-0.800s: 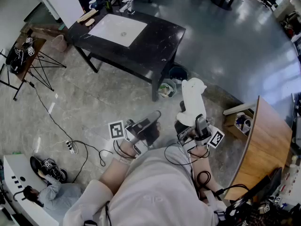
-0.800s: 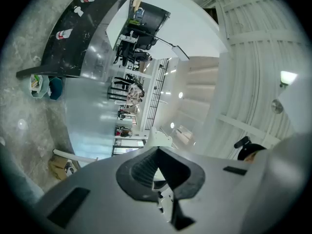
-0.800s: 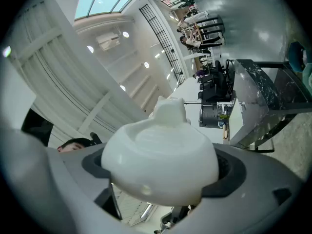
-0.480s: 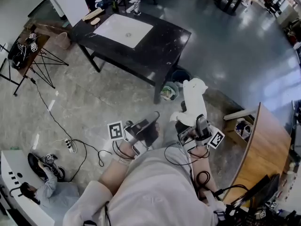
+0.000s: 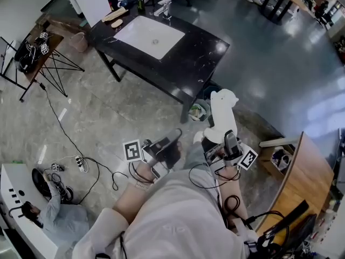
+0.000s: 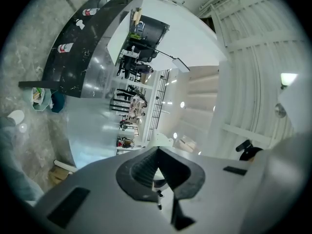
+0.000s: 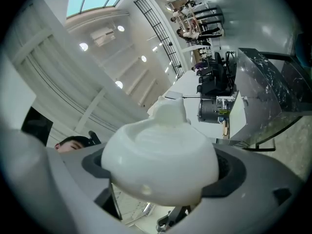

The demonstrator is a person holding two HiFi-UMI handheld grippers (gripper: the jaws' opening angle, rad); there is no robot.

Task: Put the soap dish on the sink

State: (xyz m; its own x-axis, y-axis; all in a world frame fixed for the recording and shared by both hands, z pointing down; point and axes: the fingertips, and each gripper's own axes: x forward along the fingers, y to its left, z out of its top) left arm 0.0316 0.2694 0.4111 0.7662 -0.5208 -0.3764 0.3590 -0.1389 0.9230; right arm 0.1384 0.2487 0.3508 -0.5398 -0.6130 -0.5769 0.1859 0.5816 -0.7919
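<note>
A white soap dish (image 5: 222,114) with a lumpy top stands up from my right gripper (image 5: 214,137), which is shut on its lower end. In the right gripper view the soap dish (image 7: 160,157) fills the gap between the dark pads of the right gripper (image 7: 161,172), which press on both its sides. My left gripper (image 5: 177,132) is shut with nothing in it, held beside the right one above the floor. In the left gripper view the left gripper (image 6: 157,173) has its pads together. The white sink (image 5: 151,36) is set in a black table (image 5: 202,55) far ahead, with a faucet (image 5: 164,6) behind it.
Small bins (image 5: 200,111) stand under the table's near corner. A wooden table (image 5: 307,169) is at the right, a folding stand (image 5: 40,58) at the left. Cables and a power strip (image 5: 81,161) lie on the stone floor. A person (image 5: 54,206) is low at the left.
The sink table has slid down and to the right in the head view and looks nearer. Both grippers keep their pose, the right still holding the dish.
</note>
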